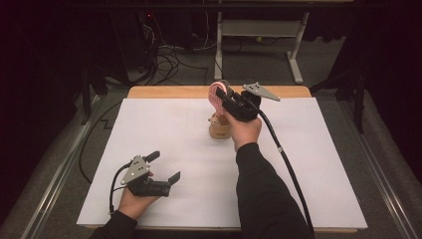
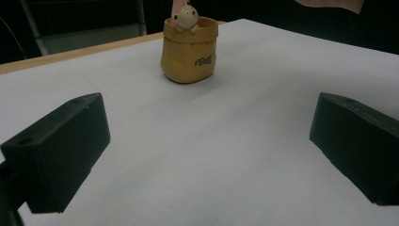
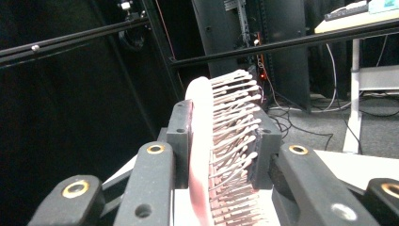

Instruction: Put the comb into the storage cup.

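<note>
Pink hairbrush (image 3: 207, 155) pinched in right tool (image 1: 226, 97); left tool (image 1: 161, 167) spread; lower handle-first, vertically, into yellow holder (image 2: 189, 52).

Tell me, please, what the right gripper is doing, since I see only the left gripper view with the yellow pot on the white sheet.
Observer: The right gripper is shut on a pink hairbrush, raised above the yellow pot.
Operator: Which way do the bristles face?
Observer: In the right gripper view they point toward the jaw on that view's right, and the brush's back lies against the other jaw.
Operator: And where is my gripper on the table?
Observer: The left gripper is open near the front left of the white sheet, well apart from the pot.
</note>
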`<action>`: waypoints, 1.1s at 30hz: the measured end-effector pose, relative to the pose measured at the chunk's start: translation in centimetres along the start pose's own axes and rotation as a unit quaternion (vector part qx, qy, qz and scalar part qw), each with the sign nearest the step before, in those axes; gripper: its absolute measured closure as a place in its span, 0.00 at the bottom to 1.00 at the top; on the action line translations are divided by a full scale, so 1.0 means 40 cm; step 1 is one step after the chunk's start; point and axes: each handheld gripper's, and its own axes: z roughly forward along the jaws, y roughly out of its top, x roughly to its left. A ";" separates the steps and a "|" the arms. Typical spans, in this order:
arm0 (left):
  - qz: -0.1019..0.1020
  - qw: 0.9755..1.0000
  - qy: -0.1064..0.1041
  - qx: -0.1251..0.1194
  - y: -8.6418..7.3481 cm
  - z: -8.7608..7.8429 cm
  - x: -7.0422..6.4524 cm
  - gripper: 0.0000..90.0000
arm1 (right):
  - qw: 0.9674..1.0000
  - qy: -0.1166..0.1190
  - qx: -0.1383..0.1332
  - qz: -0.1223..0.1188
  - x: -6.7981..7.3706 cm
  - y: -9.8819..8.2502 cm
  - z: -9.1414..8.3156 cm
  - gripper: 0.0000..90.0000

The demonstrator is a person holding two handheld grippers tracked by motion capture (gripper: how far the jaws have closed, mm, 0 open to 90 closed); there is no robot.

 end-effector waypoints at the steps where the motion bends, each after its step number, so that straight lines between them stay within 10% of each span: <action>1: 0.000 1.000 0.000 0.000 0.000 0.000 0.000 0.00 | 1.000 -0.002 0.001 -0.003 0.001 0.000 0.000 0.77; 33: -0.002 1.000 0.001 -0.002 0.001 0.001 -0.001 0.00 | 0.997 -0.044 0.028 -0.053 -0.007 0.008 -0.014 0.72</action>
